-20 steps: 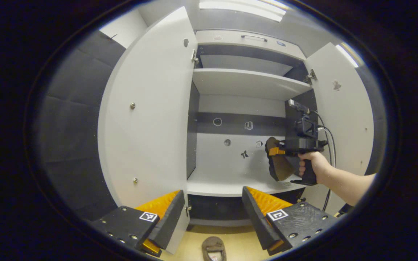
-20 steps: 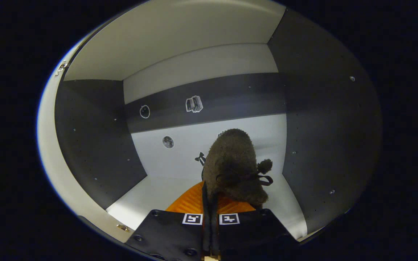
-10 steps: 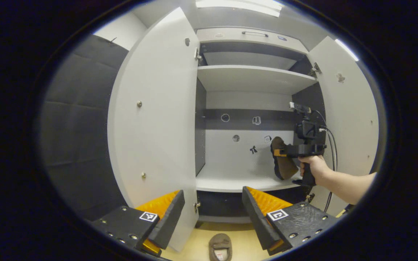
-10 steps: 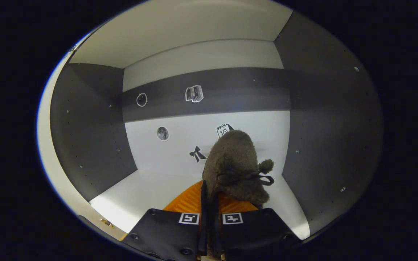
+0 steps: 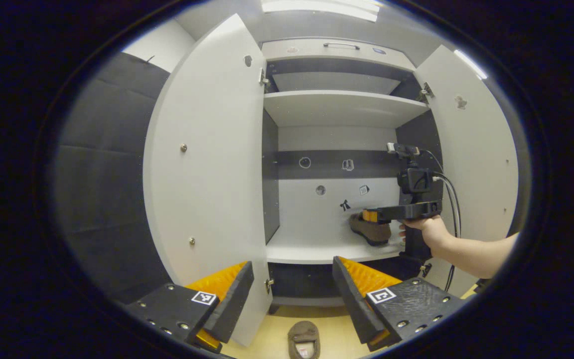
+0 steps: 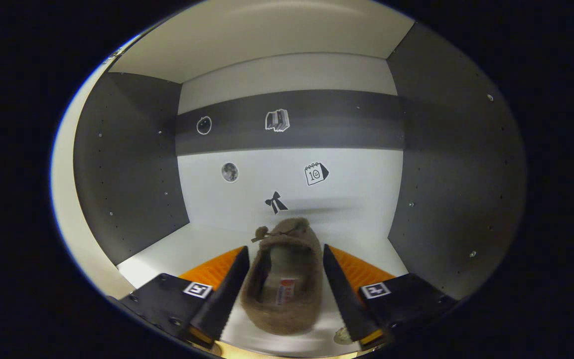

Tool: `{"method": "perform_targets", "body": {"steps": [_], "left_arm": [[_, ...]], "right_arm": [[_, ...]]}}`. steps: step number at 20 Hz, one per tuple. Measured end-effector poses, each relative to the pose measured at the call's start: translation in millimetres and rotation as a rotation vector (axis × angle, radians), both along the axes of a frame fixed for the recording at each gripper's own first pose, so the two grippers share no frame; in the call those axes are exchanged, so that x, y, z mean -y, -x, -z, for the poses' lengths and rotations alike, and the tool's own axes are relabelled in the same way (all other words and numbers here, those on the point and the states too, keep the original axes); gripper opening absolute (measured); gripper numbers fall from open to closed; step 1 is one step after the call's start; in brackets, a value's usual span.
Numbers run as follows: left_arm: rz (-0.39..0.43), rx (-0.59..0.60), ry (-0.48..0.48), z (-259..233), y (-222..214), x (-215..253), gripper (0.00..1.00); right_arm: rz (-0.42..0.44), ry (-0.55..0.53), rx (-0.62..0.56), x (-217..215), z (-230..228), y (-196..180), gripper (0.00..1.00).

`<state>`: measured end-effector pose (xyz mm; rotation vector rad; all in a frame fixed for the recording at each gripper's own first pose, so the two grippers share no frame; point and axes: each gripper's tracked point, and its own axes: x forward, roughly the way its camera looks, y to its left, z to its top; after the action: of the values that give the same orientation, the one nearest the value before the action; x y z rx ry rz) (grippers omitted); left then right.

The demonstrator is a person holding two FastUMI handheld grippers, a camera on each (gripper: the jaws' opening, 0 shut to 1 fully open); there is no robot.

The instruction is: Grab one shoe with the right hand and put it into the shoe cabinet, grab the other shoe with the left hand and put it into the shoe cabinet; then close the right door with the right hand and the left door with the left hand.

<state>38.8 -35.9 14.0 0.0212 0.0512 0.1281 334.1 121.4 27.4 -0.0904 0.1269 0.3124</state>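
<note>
Inside the open shoe cabinet [image 5: 337, 107], the first shoe [image 6: 284, 279] now lies flat on the lower shelf [image 5: 317, 249], far right; a moment ago it hung pinched in the right gripper [image 6: 283, 294], whose jaws have since spread. The left gripper [image 5: 292, 299], jaws spread and empty, hovers above the second shoe [image 5: 303, 339] on the floor, likely next.

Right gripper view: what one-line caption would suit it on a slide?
Open right gripper straddling a fuzzy brown slipper lying on the white cabinet shelf.
</note>
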Motion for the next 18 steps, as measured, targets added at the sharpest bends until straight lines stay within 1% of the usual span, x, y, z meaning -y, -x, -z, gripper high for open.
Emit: {"method": "perform_targets", "body": {"steps": [1, 2, 5, 6, 8, 9, 10, 11, 13, 14, 16, 18], "left_arm": [[0.0, -0.005, 0.001, 2, -1, -1, 0.93], [0.0, -0.01, 0.003, 4, 0, -2, 0.93], [0.007, -0.015, 0.004, 9, 1, -3, 0.93], [0.01, -0.02, 0.0, 12, 0, -3, 0.93], [0.016, -0.04, -0.011, 20, 0, -5, 0.93], [0.022, -0.053, -0.015, 25, -1, -5, 0.93], [0.027, -0.069, -0.019, 31, -3, -5, 0.93], [0.035, -0.089, -0.024, 38, -4, -6, 0.93], [0.054, -0.135, -0.036, 54, -7, -7, 0.93], [0.061, -0.156, -0.044, 63, -8, -6, 0.93], [0.077, -0.202, -0.053, 82, -11, -7, 0.93], [0.077, -0.271, -0.063, 108, -12, -10, 0.93]], "right_arm": [[0.004, -0.001, 0.015, 1, -6, 3, 0.97], [0.006, -0.005, 0.028, 1, -12, 8, 0.99], [-0.009, -0.038, 0.061, -1, -29, 30, 0.99], [-0.012, -0.05, 0.078, 0, -37, 38, 0.96], [-0.015, -0.072, 0.12, 3, -51, 55, 0.96], [-0.017, -0.083, 0.142, 4, -58, 65, 0.99], [-0.017, -0.09, 0.165, 7, -64, 75, 0.96], [-0.013, -0.096, 0.185, 10, -68, 85, 0.99], [-0.015, -0.098, 0.211, 15, -70, 105, 0.99], [-0.016, -0.095, 0.216, 18, -69, 115, 0.96], [-0.015, -0.09, 0.213, 24, -63, 135, 0.96], [-0.012, -0.09, 0.202, 32, -54, 155, 0.96]]}}
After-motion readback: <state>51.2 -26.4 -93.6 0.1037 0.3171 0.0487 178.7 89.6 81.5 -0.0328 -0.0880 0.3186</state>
